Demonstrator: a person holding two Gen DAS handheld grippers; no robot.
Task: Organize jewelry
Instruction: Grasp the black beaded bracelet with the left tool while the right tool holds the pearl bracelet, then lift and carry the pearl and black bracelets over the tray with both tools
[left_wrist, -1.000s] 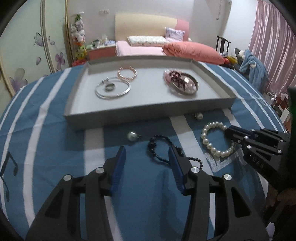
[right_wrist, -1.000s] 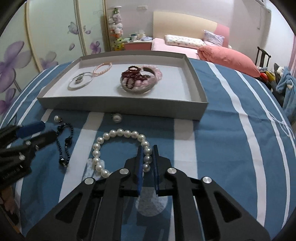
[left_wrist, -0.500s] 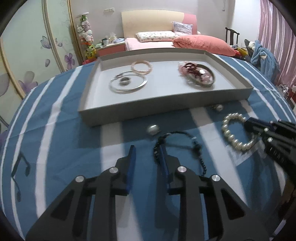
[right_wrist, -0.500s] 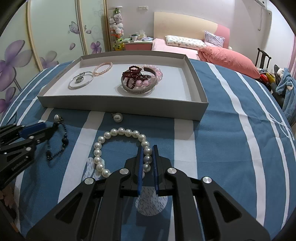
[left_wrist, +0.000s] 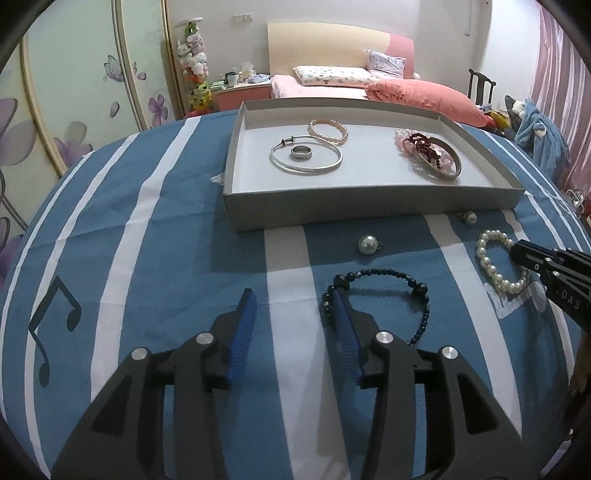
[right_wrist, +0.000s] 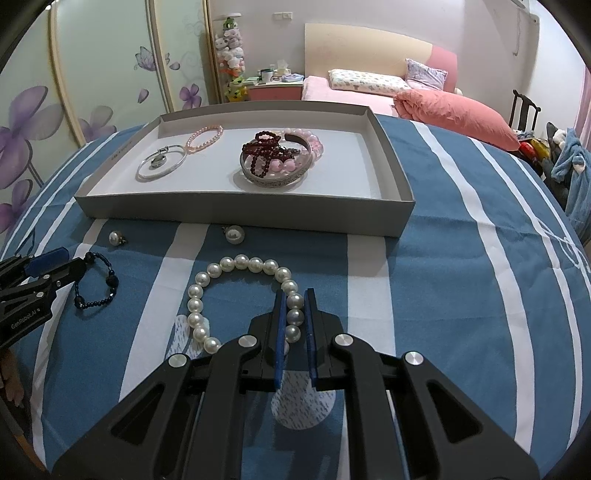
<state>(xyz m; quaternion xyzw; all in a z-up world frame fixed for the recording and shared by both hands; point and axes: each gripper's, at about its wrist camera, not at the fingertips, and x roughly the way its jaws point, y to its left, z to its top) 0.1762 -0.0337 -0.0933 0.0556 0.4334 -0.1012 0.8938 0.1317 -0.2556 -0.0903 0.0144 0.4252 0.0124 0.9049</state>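
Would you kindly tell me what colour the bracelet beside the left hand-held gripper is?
Dark navy, nearly black beads; clearest in the left wrist view.

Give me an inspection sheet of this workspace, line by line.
Surface: blue and white striped cloth.
Job's things: grey tray holds a silver bangle, ring, pink bead bracelet and a dish of dark red and pink beads. On the cloth: white pearl bracelet, dark bead bracelet, two loose pearl earrings.
Clutter: nothing seen.
Grippers: left gripper opening, its right finger at the dark bead bracelet, nothing between; right gripper shut on the white pearl bracelet.
Cables: nothing seen.
Surroundings: bed, floral wardrobe doors.
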